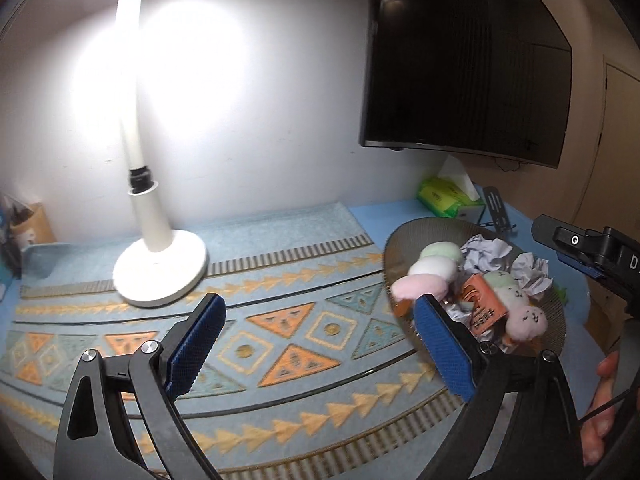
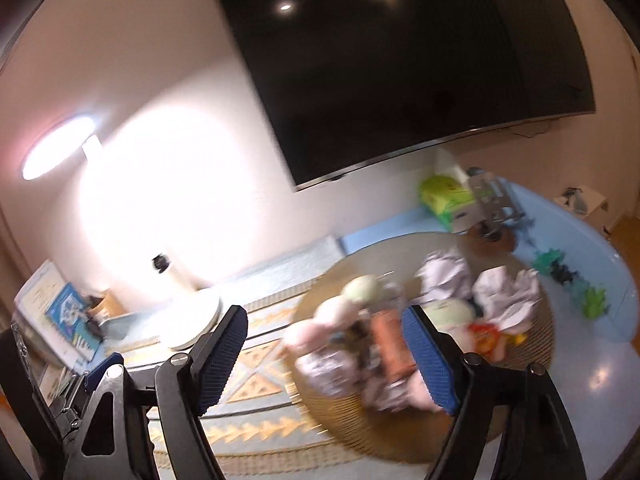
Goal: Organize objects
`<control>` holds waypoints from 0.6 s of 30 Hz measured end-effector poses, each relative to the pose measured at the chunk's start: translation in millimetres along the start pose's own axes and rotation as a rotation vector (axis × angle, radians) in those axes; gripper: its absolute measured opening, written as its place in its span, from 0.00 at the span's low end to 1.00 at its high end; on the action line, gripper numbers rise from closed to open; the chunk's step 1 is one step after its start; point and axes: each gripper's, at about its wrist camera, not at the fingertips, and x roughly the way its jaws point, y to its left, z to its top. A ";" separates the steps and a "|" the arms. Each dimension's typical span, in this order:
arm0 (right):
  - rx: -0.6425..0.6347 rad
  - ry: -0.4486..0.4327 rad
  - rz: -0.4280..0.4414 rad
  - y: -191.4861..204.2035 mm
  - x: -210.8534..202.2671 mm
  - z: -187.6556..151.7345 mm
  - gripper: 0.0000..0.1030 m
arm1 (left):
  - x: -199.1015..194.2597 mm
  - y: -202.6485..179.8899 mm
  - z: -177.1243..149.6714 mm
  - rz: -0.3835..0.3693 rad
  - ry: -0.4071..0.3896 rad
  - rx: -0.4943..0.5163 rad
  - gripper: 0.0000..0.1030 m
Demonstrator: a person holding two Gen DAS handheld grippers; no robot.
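A round woven basket [image 1: 400,248] stands on the patterned mat [image 1: 280,320] at the right. It holds a pastel dango plush [image 1: 432,270], crumpled paper balls [image 1: 486,254], an orange box [image 1: 486,300] and a pink plush [image 1: 526,320]. My left gripper [image 1: 316,340] is open and empty above the mat, just left of the basket. My right gripper [image 2: 324,356] is open and empty, over the near left part of the basket [image 2: 536,340]; this view is blurred. The orange box [image 2: 390,340] lies between its fingers' line of sight.
A white desk lamp [image 1: 160,264] stands lit on the mat's left. A dark TV [image 1: 460,60] hangs on the wall. A green tissue pack [image 1: 444,196] and a phone stand [image 1: 494,208] sit behind the basket. Green toy figures [image 2: 572,280] lie at the right.
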 end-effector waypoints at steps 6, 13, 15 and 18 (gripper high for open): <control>-0.086 0.032 0.095 79.1 0.2 -24.9 0.77 | -55.6 47.1 -20.1 0.159 -0.073 0.043 0.93; -0.160 0.125 0.144 148.7 19.6 -63.0 0.77 | -84.1 110.0 -44.1 0.215 -0.057 -0.026 0.92; -0.180 0.162 0.144 159.7 31.5 -72.2 0.77 | -85.3 124.4 -50.6 0.237 -0.049 -0.040 0.93; -0.201 0.214 0.149 172.8 48.6 -87.9 0.77 | -84.5 146.3 -62.7 0.269 -0.029 -0.074 0.93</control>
